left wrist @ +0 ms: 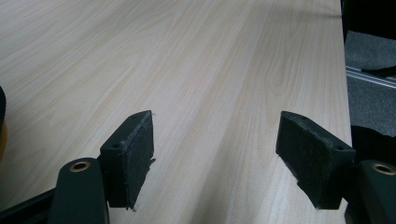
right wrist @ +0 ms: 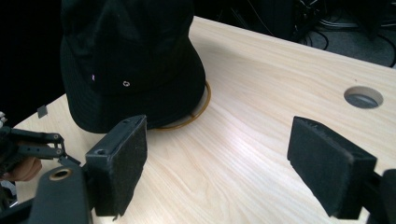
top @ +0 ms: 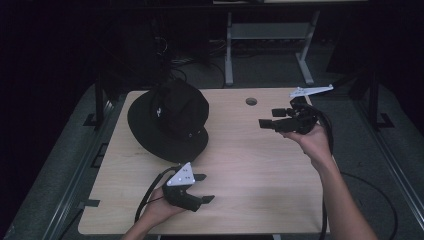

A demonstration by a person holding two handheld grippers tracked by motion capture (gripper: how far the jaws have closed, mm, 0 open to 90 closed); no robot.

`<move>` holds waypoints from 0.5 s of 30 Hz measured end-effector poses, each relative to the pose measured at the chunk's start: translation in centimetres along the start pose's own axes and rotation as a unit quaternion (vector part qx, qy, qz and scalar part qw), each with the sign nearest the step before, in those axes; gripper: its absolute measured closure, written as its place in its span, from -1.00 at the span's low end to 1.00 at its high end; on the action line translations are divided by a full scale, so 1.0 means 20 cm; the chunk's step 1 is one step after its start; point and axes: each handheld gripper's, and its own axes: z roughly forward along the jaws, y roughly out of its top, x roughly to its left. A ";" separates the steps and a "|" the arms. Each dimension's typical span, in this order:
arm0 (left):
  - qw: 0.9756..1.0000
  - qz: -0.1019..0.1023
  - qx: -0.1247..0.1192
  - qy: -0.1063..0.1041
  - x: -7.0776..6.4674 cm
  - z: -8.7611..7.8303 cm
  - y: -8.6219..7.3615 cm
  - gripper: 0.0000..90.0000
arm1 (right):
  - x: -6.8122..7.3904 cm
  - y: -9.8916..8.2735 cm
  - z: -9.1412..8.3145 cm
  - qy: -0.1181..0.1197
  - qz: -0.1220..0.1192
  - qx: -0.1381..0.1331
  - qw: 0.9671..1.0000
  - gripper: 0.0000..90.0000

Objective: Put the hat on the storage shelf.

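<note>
Over the table (top: 250, 165), left claw (top: 206, 188) low, right claw (top: 267, 118) raised toward the hat (top: 167, 120), both spread apart.

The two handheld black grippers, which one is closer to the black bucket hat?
The left gripper, at the table's near edge: it sits just beside the brim of the black bucket hat, whereas the right gripper is held across bare wooden tabletop.

A rectangular table (top: 250, 170) with a pale wood-grain top has a round cable hole (top: 251, 101) near its far edge. A black wide-brimmed fabric hat (top: 169, 120) lies on its far left part, over a thin brownish ring (right wrist: 201, 108).
</note>
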 end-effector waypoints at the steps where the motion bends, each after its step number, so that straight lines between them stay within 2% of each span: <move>1: 1.000 0.000 0.000 0.000 0.00 0.00 0.00 -0.39 | 0.00 0.00 0.00 0.000 0.000 0.000 1.000 -0.57; 4: 1.000 0.001 0.000 0.001 0.00 0.00 0.00 -0.39 | -0.02 -0.05 -0.03 -0.008 0.006 0.002 1.000 -0.57; 15: 1.000 0.002 0.003 0.003 0.00 0.00 0.00 -0.39 | -0.04 -0.17 -0.05 -0.010 0.023 0.006 1.000 -0.57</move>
